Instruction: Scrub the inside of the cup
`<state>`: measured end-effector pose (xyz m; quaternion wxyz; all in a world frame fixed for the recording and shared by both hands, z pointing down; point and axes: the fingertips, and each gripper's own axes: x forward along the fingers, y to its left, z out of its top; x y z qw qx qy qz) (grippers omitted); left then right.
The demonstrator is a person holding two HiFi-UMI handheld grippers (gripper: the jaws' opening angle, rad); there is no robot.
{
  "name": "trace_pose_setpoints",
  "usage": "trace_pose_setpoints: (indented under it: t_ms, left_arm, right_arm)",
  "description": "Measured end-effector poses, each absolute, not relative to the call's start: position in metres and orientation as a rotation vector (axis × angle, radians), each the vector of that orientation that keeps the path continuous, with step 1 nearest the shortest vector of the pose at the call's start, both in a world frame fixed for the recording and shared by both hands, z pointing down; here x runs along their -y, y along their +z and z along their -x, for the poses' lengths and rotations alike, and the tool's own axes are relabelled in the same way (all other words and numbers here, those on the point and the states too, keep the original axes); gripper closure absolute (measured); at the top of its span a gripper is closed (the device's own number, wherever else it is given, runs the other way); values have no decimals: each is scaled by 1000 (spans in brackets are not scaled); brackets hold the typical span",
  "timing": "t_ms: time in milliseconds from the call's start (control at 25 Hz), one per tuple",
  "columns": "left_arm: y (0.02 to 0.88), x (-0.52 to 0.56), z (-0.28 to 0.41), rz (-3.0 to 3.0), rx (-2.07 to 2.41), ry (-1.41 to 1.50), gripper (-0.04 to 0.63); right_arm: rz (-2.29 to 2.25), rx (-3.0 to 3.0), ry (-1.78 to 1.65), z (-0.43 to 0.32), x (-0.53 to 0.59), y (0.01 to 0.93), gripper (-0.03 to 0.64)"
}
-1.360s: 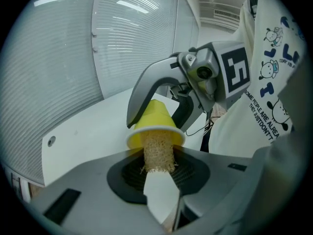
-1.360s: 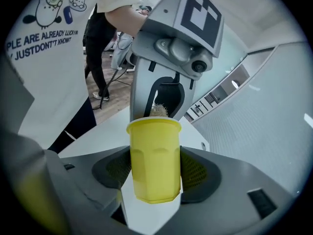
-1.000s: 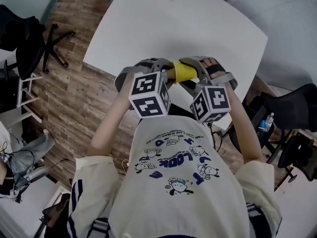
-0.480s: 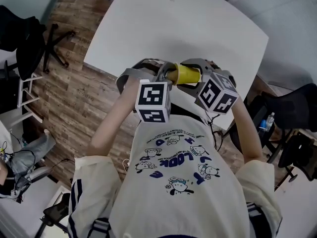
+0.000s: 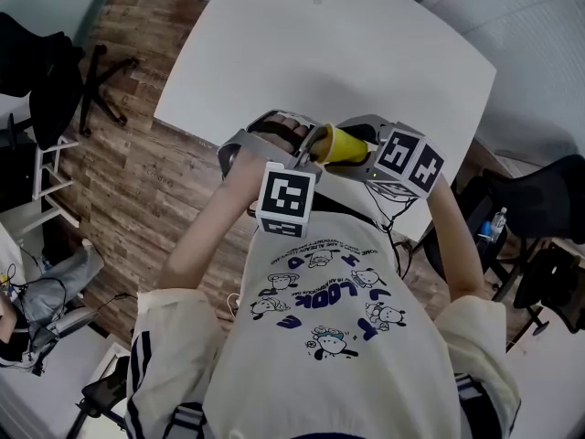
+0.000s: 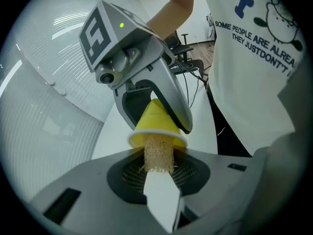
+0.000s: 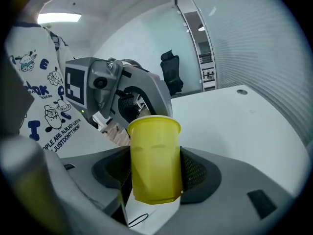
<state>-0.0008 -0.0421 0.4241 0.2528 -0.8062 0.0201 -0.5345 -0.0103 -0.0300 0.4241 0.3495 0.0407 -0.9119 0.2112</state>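
I am working over the near edge of a broad white desk (image 5: 366,53). Its top is smooth and matte with rounded corners, and a wood-plank floor (image 5: 137,172) is showing beside it. My right tongs (image 7: 154,185), grey moulded plastic with a dark meshed hollow, are standing fairly wide. They are squeezing the yellow cup (image 7: 154,151) by its lower body, and the thin plastic wall is denting where the pads are pressing. The cup is tapering, with a rolled rim. It is lying on its side in the air above the desk edge, its mouth facing my left tongs (image 6: 160,190). Those are standing narrow and pinching a scrubber (image 6: 159,153). This tan, coarse, fibrous block is sitting with its far end inside the cup's mouth.
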Motion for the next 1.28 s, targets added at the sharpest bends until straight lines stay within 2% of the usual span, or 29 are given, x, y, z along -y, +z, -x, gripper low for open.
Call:
trace_pose_setpoints:
  t_ms: [520,1280]
  left_arm:
    - [423,42,-1,2125,-43,-1428,471]
    - [433,36,0,2166,-38,-1547,471]
  right_arm:
    - [-56,2391,856,12,25,422,331]
    - [-119,2316,510,11,24,430,331]
